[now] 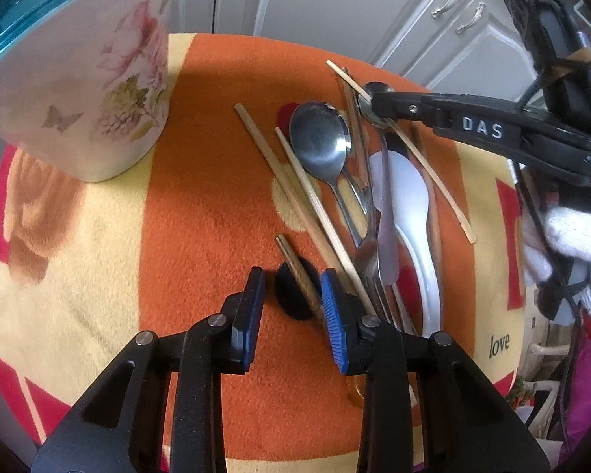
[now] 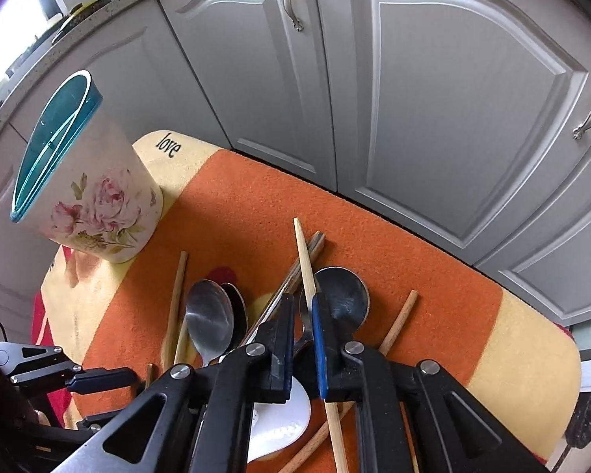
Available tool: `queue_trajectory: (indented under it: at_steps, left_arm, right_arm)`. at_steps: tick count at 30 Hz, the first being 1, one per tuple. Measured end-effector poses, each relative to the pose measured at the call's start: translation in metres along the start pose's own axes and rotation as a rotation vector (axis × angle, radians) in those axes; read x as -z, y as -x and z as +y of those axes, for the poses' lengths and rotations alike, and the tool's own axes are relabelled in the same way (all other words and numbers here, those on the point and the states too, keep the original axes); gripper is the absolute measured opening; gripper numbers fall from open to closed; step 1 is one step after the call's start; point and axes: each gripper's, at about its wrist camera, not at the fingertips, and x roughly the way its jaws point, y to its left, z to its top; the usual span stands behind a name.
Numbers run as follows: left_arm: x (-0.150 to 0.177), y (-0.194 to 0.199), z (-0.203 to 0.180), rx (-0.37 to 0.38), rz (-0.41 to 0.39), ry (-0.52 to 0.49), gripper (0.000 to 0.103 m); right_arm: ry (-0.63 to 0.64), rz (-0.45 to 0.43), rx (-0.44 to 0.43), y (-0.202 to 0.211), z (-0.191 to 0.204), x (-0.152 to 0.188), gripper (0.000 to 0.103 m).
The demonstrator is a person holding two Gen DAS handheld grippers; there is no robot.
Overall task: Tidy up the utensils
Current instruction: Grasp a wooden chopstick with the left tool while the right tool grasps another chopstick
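A pile of utensils lies on an orange and yellow cloth (image 1: 201, 181): steel spoons (image 1: 321, 142), a white plastic spoon (image 1: 407, 193), a knife (image 1: 386, 228), forks and several chopsticks (image 1: 283, 181). My left gripper (image 1: 293, 291) is open low over the cloth, its fingers either side of a dark wooden chopstick (image 1: 295, 268). My right gripper (image 2: 303, 307) is nearly closed around a pale bamboo chopstick (image 2: 305, 264), which runs between its fingers; it also shows in the left wrist view (image 1: 378, 108). A floral utensil holder (image 2: 86, 201) with a teal insert stands at the far left.
Grey cabinet doors (image 2: 433, 98) stand just beyond the cloth's far edge. The floral holder looms close in the left wrist view (image 1: 82, 90). A white-gloved hand (image 1: 563, 244) holds the right gripper's handle at the right.
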Motion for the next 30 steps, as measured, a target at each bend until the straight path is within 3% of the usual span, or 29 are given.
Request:
queue_trajectory:
  at_steps: [2, 7, 10, 18, 25, 30]
  left_arm:
    - [0.000, -0.001, 0.001, -0.001, -0.004, -0.010, 0.013]
    - [-0.003, -0.001, 0.002, 0.022, -0.012, -0.007, 0.010]
    - [0.000, 0.007, 0.010, 0.035, -0.009, 0.006, 0.004]
    - [0.007, 0.018, 0.023, 0.039, 0.001, 0.026, 0.004]
    - [0.012, 0.025, 0.021, 0.101, 0.018, 0.005, 0.006]
    - [0.010, 0.018, 0.015, 0.061, 0.048, 0.001, 0.011]
  right_arm:
    - [0.006, -0.001, -0.005, 0.005, -0.002, 0.004, 0.002]
    - [-0.026, -0.033, -0.021, 0.024, -0.009, 0.014, 0.002]
    - [0.012, -0.058, 0.024, 0.027, -0.007, 0.014, 0.002]
    - [0.084, 0.025, 0.042, 0.007, 0.003, 0.003, 0.002]
    - [0.126, 0.085, 0.058, -0.009, 0.004, -0.003, 0.006]
    - [0.120, 0.083, 0.050, -0.016, 0.006, -0.008, 0.006]
